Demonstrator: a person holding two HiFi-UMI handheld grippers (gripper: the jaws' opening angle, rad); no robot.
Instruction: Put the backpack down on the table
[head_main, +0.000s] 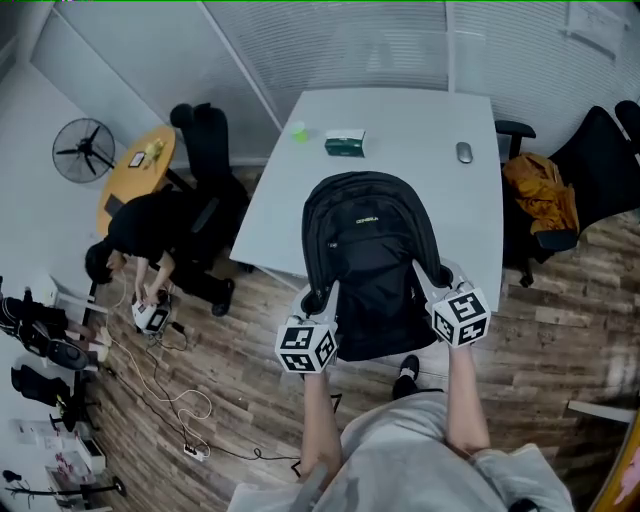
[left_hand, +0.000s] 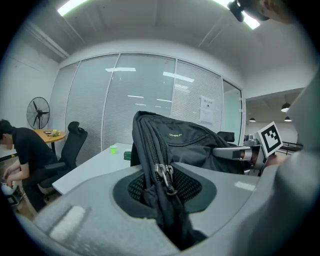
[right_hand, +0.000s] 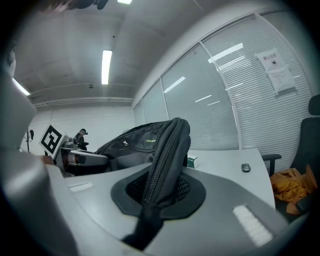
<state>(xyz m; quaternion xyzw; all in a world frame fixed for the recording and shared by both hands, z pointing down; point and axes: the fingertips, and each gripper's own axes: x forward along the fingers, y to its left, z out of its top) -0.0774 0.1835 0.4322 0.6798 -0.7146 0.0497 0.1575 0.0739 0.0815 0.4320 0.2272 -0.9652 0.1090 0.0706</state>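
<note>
A black backpack (head_main: 370, 260) hangs between my two grippers, its upper part over the near edge of the white table (head_main: 400, 165). My left gripper (head_main: 318, 298) is shut on the backpack's left side, where the zipper seam (left_hand: 162, 175) runs down between the jaws. My right gripper (head_main: 432, 280) is shut on the right side, with the zippered edge (right_hand: 162, 170) pinched in its jaws. From the left gripper view the backpack (left_hand: 180, 142) fills the middle and the right gripper shows beyond it. The backpack's bottom hangs over the wooden floor in front of the table.
On the table lie a green box (head_main: 345, 144), a small green cup (head_main: 299, 132) and a mouse (head_main: 464, 152). Black office chairs (head_main: 205, 150) stand left; one at the right holds orange cloth (head_main: 542, 195). A person (head_main: 140, 240) crouches on the floor left, near cables and a fan (head_main: 85, 150).
</note>
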